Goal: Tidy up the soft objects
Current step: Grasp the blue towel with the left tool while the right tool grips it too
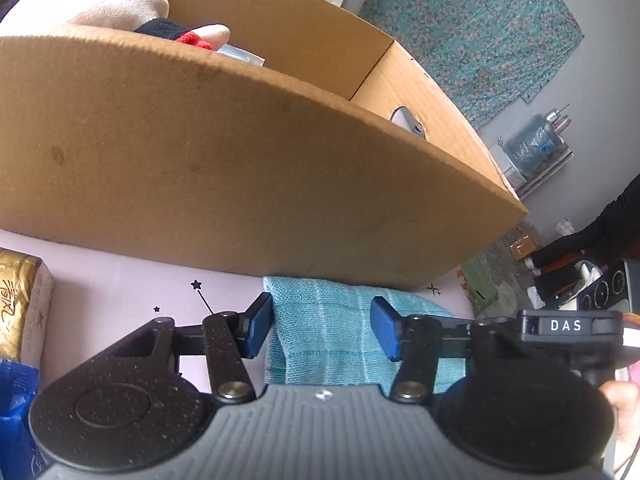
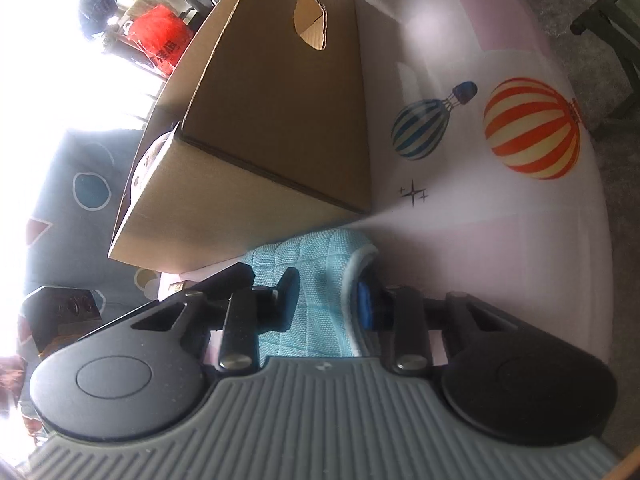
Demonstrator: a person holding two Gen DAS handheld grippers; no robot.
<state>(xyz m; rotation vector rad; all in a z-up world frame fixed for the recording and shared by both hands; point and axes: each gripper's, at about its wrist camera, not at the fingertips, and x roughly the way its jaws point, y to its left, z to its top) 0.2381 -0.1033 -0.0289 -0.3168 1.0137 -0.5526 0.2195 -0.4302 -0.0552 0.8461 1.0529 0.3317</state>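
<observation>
A light blue cloth (image 1: 324, 332) lies on the pink table against the front wall of a cardboard box (image 1: 248, 160). A white plush toy (image 1: 88, 0) with a red and black outfit lies inside the box. My left gripper (image 1: 320, 332) is open, its blue pads straddling the cloth. In the right wrist view the same cloth (image 2: 320, 280) lies between the pads of my right gripper (image 2: 328, 304), which looks open around it; whether the pads press it I cannot tell. The box (image 2: 280, 112) stands just beyond.
A gold-wrapped pack (image 1: 20, 300) and a blue packet (image 1: 16, 400) lie at the left on the table. The pink tabletop (image 2: 500, 240) has printed balloons and stars. A person in black (image 1: 600, 232) and floor clutter are at the right.
</observation>
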